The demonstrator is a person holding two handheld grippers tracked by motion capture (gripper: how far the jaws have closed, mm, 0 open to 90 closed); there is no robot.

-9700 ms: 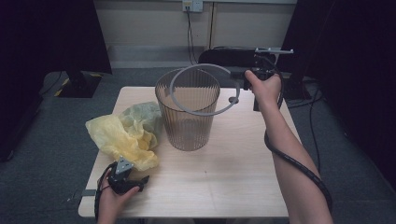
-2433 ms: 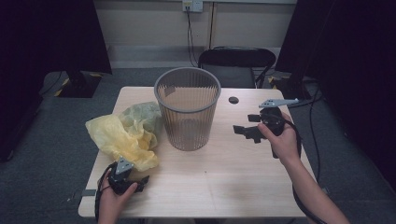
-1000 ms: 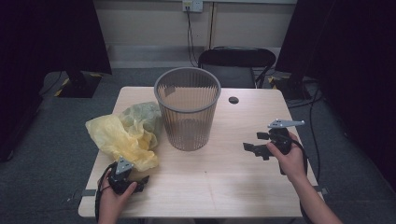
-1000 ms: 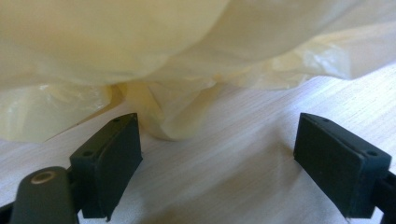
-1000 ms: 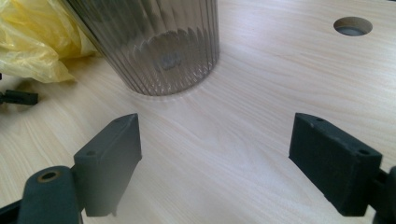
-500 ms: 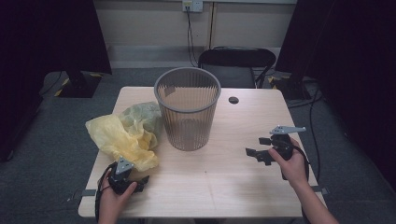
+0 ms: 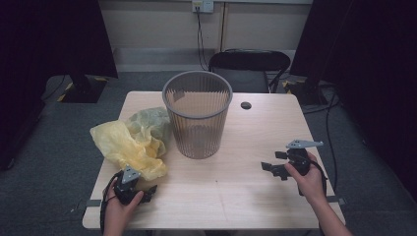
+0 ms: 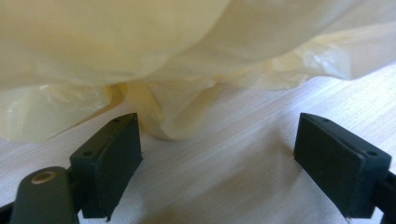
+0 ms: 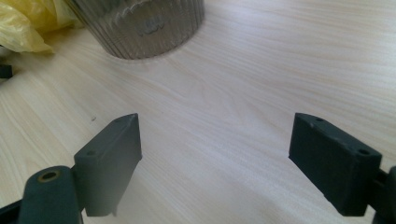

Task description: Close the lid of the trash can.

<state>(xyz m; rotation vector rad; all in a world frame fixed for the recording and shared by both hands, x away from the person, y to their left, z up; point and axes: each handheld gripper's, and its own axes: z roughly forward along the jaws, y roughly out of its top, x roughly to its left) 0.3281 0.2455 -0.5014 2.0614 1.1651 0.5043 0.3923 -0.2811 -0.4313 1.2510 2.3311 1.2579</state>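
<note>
A: How many hand-held grippers are there, and how do they stand?

B: There are two. The left hand-held gripper (image 7: 147,189) is at the lower left of the high view, held by one hand (image 7: 119,211) and lying low on the worktop (image 7: 236,196). In the left gripper view its two jaws are spread wide, with only bare wood between them. The right hand-held gripper (image 7: 268,168) is at the lower right of the high view, in the other hand (image 7: 309,178), with its grey plate on top. In the right gripper view its jaws are also spread wide and nothing is between them.

A: What is nearest to the left one?

B: One yellow plastic bag (image 7: 130,142), crumpled, at the left of the high view. In the left gripper view a fold of it comes down just ahead of the jaws, near the jaw at the left of the frame; I cannot tell if it touches that jaw.

A: And further out?

B: One grey ribbed wastebasket (image 7: 196,115) stands upright in the centre of the high view, just beside the bag. The right hand-held gripper is well apart from it. One small dark round spot (image 7: 246,105) is on the worktop at the upper right of the basket. One black chair (image 7: 248,61) stands behind the worktop, at the top of the frame.
</note>
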